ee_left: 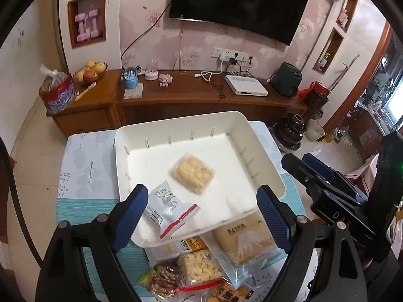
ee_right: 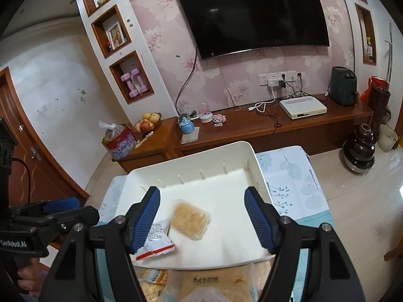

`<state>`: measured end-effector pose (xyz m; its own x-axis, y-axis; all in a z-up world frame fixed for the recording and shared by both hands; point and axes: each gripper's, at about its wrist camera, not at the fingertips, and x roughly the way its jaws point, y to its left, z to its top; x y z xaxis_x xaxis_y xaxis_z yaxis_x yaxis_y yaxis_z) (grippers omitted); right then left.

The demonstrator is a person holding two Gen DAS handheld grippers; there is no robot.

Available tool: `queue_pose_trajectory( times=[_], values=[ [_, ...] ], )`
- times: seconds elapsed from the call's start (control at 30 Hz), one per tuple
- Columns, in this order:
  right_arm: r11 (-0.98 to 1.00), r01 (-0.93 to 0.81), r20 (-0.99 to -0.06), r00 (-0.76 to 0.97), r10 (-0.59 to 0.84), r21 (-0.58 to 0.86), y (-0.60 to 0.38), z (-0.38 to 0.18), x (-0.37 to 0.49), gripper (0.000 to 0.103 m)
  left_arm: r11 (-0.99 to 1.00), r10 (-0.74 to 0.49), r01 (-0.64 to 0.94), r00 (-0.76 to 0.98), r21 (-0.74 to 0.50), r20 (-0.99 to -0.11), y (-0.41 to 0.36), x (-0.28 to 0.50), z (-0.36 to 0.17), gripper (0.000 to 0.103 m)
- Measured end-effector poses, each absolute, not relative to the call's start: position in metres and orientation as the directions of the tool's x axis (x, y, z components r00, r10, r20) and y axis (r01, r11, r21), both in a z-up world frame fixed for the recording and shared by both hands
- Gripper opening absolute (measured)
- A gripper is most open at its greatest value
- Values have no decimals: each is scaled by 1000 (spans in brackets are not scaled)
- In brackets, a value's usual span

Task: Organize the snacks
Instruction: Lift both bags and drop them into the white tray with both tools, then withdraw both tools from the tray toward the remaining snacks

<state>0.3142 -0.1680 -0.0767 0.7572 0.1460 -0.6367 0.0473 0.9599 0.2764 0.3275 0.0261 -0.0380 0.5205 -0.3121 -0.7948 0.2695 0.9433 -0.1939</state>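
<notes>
Snack packet (ee_left: pixel 167 207), white with red seal, lies in near corner of white tray (ee_left: pixel 264 136), touching left gripper's (ee_left: pixel 201 216) spread pad, unpinched. Right gripper (ee_right: pixel 202 216) spread, empty. Clear the left upward; next packets wait on desk (ee_left: pixel 83 151).
</notes>
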Motion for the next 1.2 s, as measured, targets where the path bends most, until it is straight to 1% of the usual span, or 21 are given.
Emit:
queue_pose_trajectory(
  times=[0.33, 0.53, 0.9, 1.2],
  values=[
    [949, 2, -589, 785, 195, 316, -168, -48, 256, 70, 951, -291, 255, 557, -172, -778, 31, 248, -17, 87],
    [945, -22, -575, 789, 217, 326, -170, -37, 210, 70, 962, -261, 218, 567, -163, -781, 35, 191, -14, 87],
    [946, -83, -603, 752, 265, 312, -167, -40, 146, 70, 978, -201, 156, 552, -136, -810, 37, 101, -25, 87],
    [955, -93, -655, 709, 262, 281, -170, -58, 114, 70, 983, -145, 167, 478, -72, -867, 31, 73, -52, 87]
  ],
)
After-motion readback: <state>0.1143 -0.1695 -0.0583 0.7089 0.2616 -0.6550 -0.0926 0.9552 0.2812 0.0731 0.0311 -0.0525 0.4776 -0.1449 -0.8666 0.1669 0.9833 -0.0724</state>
